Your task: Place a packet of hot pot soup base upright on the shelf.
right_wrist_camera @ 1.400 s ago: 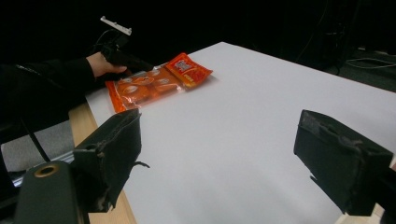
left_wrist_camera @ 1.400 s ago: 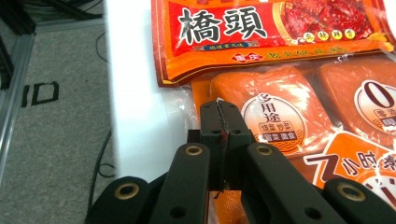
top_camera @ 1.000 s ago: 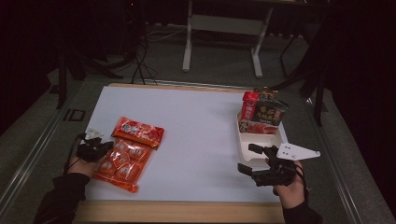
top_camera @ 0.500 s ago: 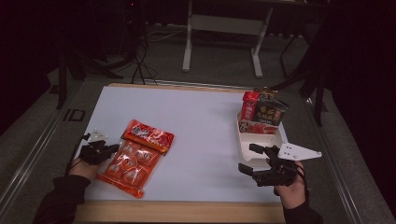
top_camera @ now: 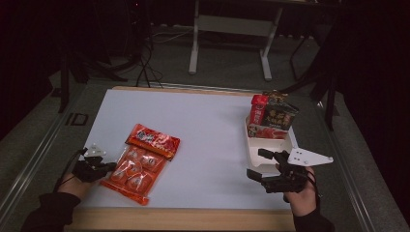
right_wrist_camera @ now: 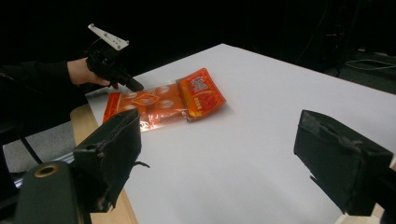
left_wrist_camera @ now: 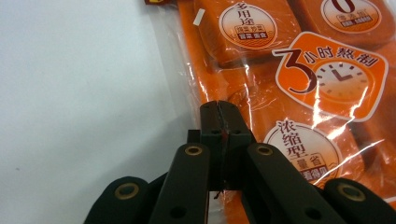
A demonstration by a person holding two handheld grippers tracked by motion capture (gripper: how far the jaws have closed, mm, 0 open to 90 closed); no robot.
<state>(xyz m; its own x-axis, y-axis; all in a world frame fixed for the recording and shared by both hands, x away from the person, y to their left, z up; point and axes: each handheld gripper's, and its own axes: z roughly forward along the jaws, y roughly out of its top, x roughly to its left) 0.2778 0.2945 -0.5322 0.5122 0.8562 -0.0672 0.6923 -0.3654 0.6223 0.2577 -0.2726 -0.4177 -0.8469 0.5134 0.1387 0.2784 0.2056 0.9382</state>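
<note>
Left gripper view, glossy crinkled orange packet (left_wrist_camera: pixel 289 93), matte black left gripper (left_wrist_camera: pixel 219 106) pinching it

Bare table middle (top_camera: pixel 212 140); tray (top_camera: pixel 251 145) rightward.

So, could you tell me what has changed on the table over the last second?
The left gripper, shut on the edge of the orange packet, has dragged it a little toward the table's middle, and the packet has turned so its red end now points further up the table. The right gripper stayed put with its jaws open, and the white tray with its packets has not moved.
</note>
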